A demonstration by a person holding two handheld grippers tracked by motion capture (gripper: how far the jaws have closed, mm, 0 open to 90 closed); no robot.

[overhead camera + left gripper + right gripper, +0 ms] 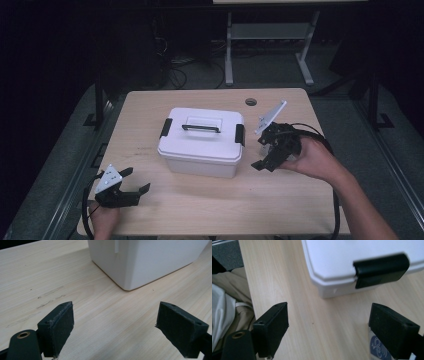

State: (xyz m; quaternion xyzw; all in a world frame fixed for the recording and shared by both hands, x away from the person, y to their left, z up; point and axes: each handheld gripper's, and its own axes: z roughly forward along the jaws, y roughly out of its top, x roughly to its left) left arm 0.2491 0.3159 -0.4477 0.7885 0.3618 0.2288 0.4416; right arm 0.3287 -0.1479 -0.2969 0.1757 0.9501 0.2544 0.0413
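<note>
The right claw (264,159) stands at about 3 o'clock of the white storage box (202,141), just beside its right end, with its black jaws spread wide and nothing between them; it touches neither box nor desk (210,200). The left claw (135,186) sits low at about 7 o'clock of the box, well apart from it, near the desk's near-left corner, jaws likewise wide apart and empty.

The box is smooth white plastic, rectangular with rounded corners, closed by a flat lid that bears a recessed black-barred handle (201,128) and a black latch (240,134) at each short end. It rests in the middle of the pale wood-grain desk. The claw pads are matt black blocks with rough-cut edges.

The right claw view shows the right-hand latch (380,270) close up, a glossy black clip folded over the lid's rim, and cloth past the desk edge. The left claw view shows the box's lower corner (126,286) meeting the desk, and faint scuffs (50,298) in the wood.
</note>
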